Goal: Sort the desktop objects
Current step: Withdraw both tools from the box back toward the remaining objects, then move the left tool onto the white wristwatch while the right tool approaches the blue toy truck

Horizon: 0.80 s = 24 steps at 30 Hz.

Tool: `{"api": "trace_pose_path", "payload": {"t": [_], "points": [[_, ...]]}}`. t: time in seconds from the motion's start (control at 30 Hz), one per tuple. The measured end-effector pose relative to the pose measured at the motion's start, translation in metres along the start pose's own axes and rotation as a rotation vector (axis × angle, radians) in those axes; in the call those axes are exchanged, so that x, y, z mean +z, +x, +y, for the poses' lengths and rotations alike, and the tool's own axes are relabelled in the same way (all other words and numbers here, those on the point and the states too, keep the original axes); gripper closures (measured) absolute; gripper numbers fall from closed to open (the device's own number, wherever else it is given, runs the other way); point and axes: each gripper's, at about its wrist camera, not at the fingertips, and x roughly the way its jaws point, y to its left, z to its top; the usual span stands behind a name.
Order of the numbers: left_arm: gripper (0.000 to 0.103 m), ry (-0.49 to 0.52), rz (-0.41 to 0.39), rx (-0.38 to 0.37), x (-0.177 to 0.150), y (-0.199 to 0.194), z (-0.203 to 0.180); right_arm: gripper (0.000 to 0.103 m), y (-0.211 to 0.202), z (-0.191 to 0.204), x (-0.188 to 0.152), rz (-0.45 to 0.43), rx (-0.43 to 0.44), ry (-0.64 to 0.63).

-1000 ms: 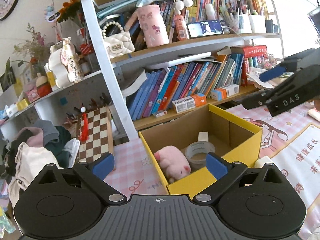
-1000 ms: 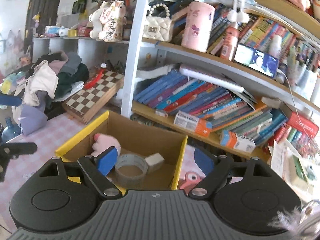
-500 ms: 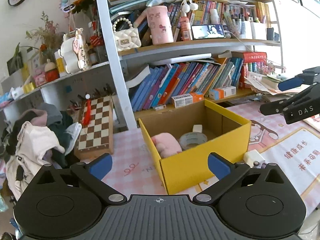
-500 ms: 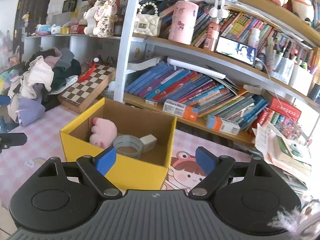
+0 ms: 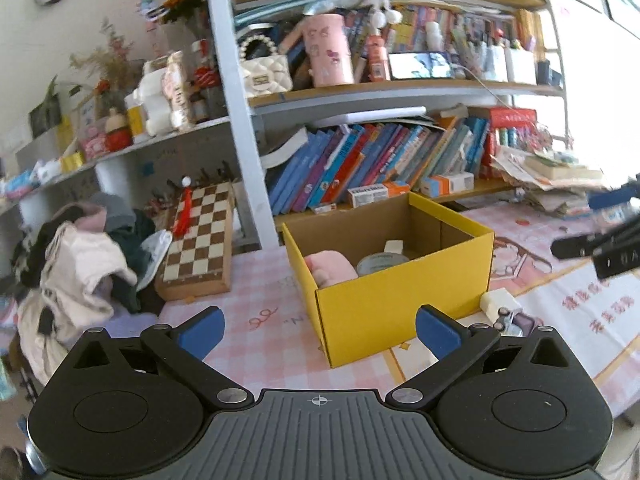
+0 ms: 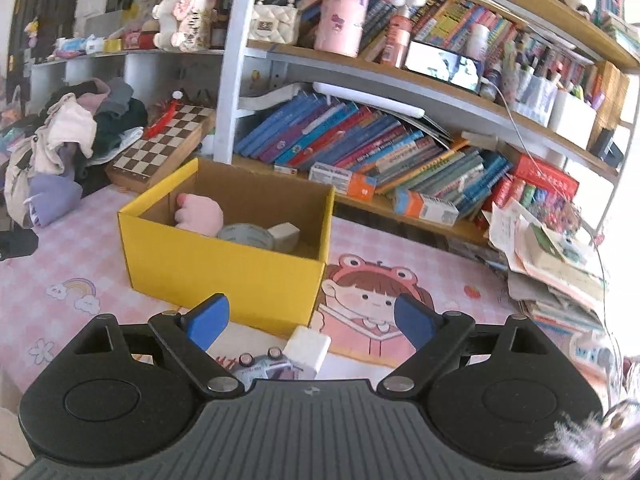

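Home study corner, crammed bookshelf (image 6: 360,148), clothes heap (image 5: 80,264), chessboard (image 5: 200,240), cartoon tablecloth (image 6: 380,280)

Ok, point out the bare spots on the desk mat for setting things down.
Free: pink checked mat between chessboard and yellow box; frog-girl print right of the box. Crowded: white cube at the box's front corner, paper pile.

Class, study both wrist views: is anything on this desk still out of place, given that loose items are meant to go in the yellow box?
Yes. A white cube and a small purple gadget lie on the pink mat just outside the yellow box, while the pink plush and tape roll are inside it. Both grippers are open and empty.
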Motion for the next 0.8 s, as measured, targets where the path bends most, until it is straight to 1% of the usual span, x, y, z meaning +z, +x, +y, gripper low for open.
{"api": "trace_pose_path", "payload": {"t": [0.07,0.23,0.57,0.8], "points": [[0.0,-0.024,0.012,-0.014,-0.005,-0.001,0.0,0.013,0.0,0.0,-0.007,0.01,-0.009,0.03],[0.0,0.044,0.04,-0.01,-0.018,-0.001,-0.008,0.013,0.0,0.007,-0.025,0.049,-0.012,0.045],[0.0,-0.007,0.076,0.003,-0.032,-0.002,-0.004,0.013,0.0,0.02,-0.062,0.147,-0.008,0.109],[0.0,0.002,0.095,-0.025,-0.039,-0.001,-0.013,0.013,-0.004,0.025,-0.071,0.167,-0.024,0.123]]}}
